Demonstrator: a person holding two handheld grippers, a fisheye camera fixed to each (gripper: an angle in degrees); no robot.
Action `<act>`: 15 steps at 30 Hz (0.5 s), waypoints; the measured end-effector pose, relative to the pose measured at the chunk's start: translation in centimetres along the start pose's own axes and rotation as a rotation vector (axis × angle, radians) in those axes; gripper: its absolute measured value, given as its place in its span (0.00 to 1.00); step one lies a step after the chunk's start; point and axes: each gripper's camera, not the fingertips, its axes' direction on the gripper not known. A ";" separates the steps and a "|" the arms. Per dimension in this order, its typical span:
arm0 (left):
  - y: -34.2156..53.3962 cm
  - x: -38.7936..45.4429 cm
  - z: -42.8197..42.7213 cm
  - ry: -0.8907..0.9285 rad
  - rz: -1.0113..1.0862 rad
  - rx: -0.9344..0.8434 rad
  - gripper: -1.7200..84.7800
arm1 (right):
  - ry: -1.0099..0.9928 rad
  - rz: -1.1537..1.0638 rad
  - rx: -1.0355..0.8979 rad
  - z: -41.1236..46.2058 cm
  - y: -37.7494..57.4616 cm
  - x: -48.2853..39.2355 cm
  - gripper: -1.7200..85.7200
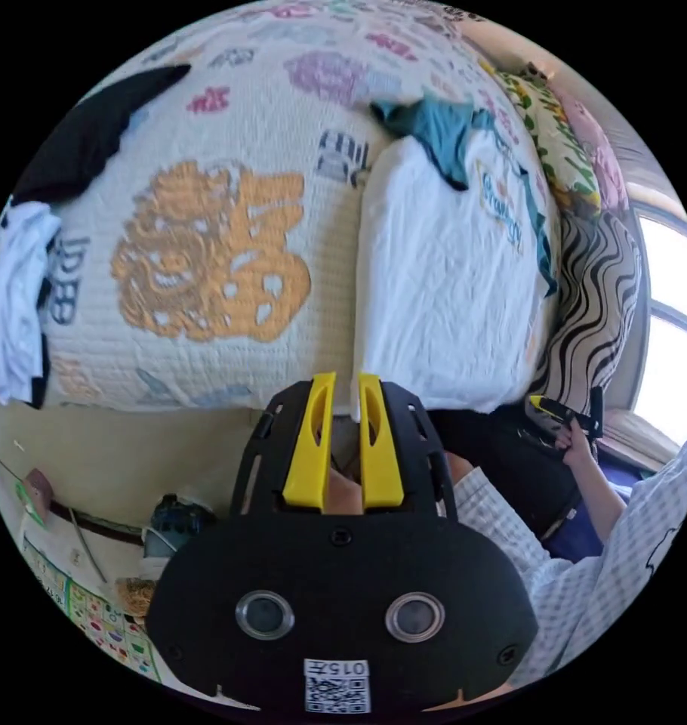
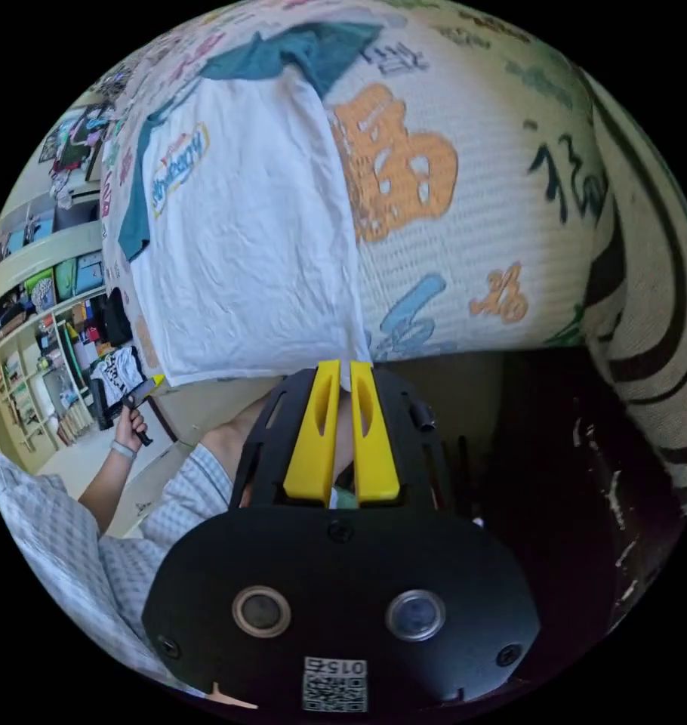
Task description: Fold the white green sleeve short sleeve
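my left gripper (image 1: 346,393) has its two yellow plastic jaws close together and parallel, clenched on the hem corner of the white tee (image 1: 442,287); a thin strip of white cloth sits in the narrow gap between them. my right gripper (image 2: 343,377) is the same: yellow jaws nearly closed, pinching the other bottom corner of the tee (image 2: 245,249).

the tee lies on the bed (image 1: 230,317), near the bed's front edge, hem at that edge and collar further in. it's soft, creased white cotton, roughly a long rectangle with one side folded in, straight fold line along it. teal sleeve (image 1: 442,128) is bunched at the far end, teal trim runs down one side, small oval chest print (image 2: 179,168) on the front.

the bedspread is quilted cream fabric with a fine ribbed stitch, big orange blocky print (image 1: 207,257) just beside the tee, smaller blue, pink and black prints around. a black garment (image 1: 87,136) lies at the bed's far corner, a white and black garment (image 1: 15,302) hangs over the side edge. a wavy black and cream striped cushion (image 1: 596,302) sits at the other side edge, floral pillow (image 1: 555,128) beyond it.

in the left gripper view i see a hand (image 1: 577,449) holding the other gripper, checked sleeve (image 1: 615,559) below it.
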 end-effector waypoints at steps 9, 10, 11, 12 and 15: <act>-11.4 10.0 -3.5 -0.199 0.541 0.299 0.16 | -0.214 -0.350 0.137 -5.4 -9.5 -7.9 0.09; -13.2 11.7 -1.7 -0.236 0.624 0.272 0.16 | -0.259 -0.365 0.131 -5.0 -10.4 -8.8 0.09; -14.7 13.1 0.3 -0.281 0.687 0.247 0.16 | -0.314 -0.364 0.129 -4.7 -11.0 -9.6 0.09; -15.4 13.6 1.4 -0.299 0.712 0.226 0.16 | -0.344 -0.360 0.127 -4.5 -11.2 -9.9 0.09; -17.6 14.9 6.0 -0.421 0.798 0.155 0.13 | -0.467 -0.309 0.120 -3.8 -11.8 -10.5 0.08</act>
